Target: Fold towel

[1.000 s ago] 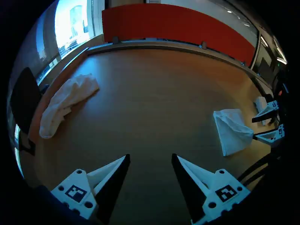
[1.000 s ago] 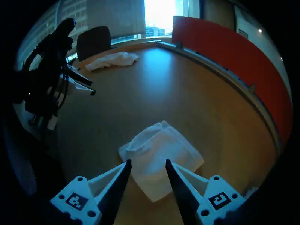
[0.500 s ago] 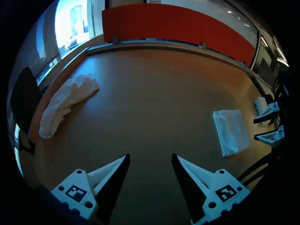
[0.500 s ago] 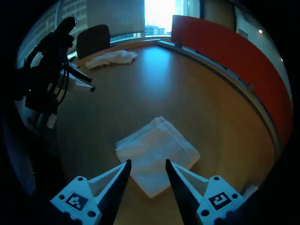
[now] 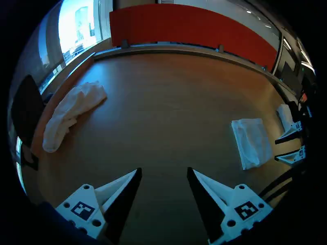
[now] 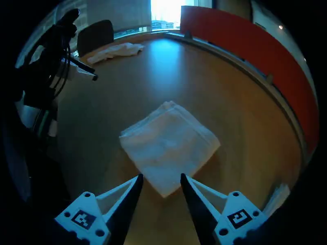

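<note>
A white towel [image 6: 169,145], folded into a flat square, lies on the wooden table [image 6: 229,118] just ahead of my right gripper [image 6: 160,176]. That gripper is open, and its fingers are off the cloth with the towel's near corner below them. In the left gripper view the same folded towel [image 5: 251,143] lies at the right, with the right gripper [image 5: 291,141] just beyond it. My left gripper [image 5: 163,171] hovers open over bare table with nothing between its fingers. It also appears far off as the left gripper [image 6: 83,69] at the upper left of the right gripper view.
A second, crumpled white towel [image 5: 71,112] lies along the table's far window edge [image 6: 114,51]. A dark chair [image 6: 95,36] stands behind it. A red panel [image 5: 192,24] runs along the table's back edge. Another small white cloth [image 5: 285,114] sits at the right edge.
My right gripper let go of the lifted towel edge and drew back. The towel settled into a flat square. The left gripper stayed put.
</note>
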`<state>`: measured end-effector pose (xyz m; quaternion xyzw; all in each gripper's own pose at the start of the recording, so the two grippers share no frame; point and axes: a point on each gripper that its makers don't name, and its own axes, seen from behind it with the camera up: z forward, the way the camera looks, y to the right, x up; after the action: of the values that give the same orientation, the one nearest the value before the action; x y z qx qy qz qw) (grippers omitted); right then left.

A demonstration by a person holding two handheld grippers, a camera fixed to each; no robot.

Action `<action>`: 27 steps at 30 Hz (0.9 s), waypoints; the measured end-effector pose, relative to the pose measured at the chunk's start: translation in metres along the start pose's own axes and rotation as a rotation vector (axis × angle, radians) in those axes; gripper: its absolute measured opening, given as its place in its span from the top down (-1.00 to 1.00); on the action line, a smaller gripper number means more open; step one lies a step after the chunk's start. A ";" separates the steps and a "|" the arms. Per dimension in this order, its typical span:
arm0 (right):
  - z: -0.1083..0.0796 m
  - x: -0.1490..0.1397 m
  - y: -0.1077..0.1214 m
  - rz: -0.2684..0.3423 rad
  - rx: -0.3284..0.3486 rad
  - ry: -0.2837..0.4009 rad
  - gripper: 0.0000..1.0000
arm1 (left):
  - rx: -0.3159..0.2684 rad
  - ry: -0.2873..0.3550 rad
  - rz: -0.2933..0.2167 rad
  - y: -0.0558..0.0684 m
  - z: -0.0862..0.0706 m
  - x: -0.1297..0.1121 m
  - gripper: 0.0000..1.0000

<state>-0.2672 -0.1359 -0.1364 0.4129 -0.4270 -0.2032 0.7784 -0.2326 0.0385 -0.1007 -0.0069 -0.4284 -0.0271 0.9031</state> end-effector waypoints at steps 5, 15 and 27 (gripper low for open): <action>0.002 -0.017 0.001 0.013 -0.006 -0.026 -0.40 | -0.002 0.001 0.004 0.001 0.000 0.000 -0.62; 0.005 -0.032 0.002 0.027 -0.015 -0.048 -0.39 | -0.005 0.002 0.005 0.003 0.000 0.000 -0.62; 0.010 -0.041 0.004 0.033 -0.030 -0.058 -0.26 | -0.004 0.003 0.004 0.004 -0.001 -0.001 -0.62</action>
<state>-0.2984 -0.1110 -0.1504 0.3878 -0.4531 -0.2087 0.7751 -0.2322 0.0429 -0.1027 -0.0097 -0.4270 -0.0262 0.9038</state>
